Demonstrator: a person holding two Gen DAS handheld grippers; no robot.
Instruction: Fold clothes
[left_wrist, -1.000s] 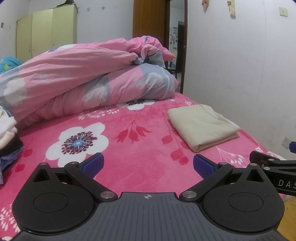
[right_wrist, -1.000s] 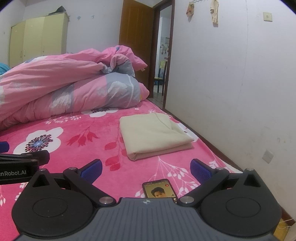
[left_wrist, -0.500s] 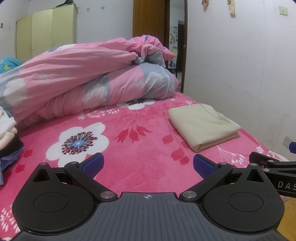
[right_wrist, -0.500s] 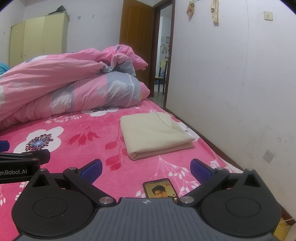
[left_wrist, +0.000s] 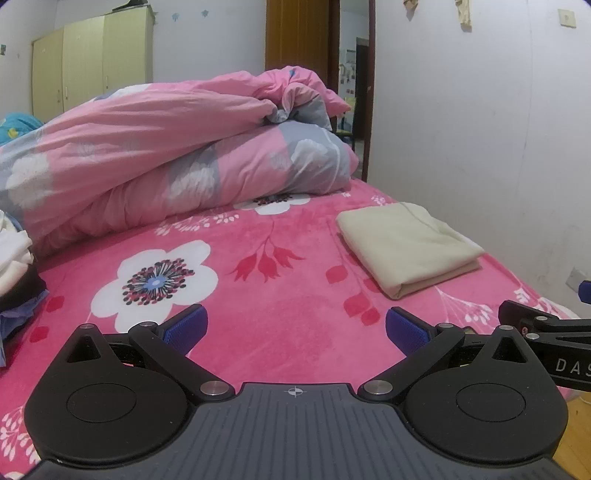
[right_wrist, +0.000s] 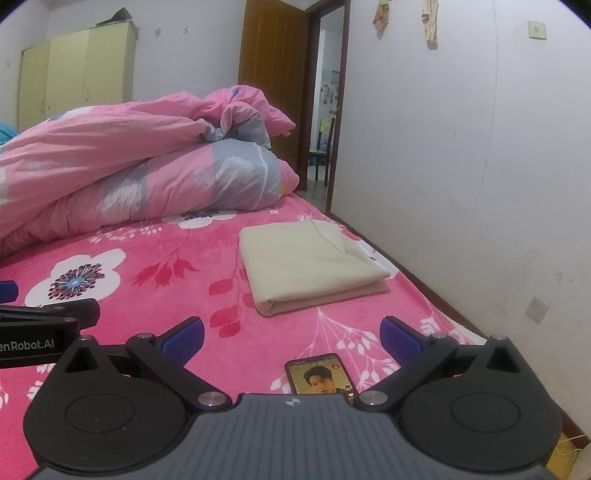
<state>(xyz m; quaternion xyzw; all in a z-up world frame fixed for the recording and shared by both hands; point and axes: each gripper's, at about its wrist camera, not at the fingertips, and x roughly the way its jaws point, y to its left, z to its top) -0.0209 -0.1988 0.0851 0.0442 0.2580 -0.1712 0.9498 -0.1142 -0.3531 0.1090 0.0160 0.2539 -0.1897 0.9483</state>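
Folded cream cloth (right_wrist: 310, 266) lies near the bed's (left_wrist: 280, 295) right edge, beside the wall. Left tongs (left_wrist: 295, 328) and right tongs (right_wrist: 291, 334) hover spread and empty over bare pink blanket; a phone (right_wrist: 320, 374) lies below the right pair.

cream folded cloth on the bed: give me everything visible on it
The folded cloth is cream or pale beige, plain, soft-looking fabric folded into a flat rectangle of several layers, with the fold edge facing the cameras and a seam line near its far corner. It lies flat on the pink floral blanket, near the wall-side edge of the bed, apart from the pink quilt and the phone. Neither gripper touches it.
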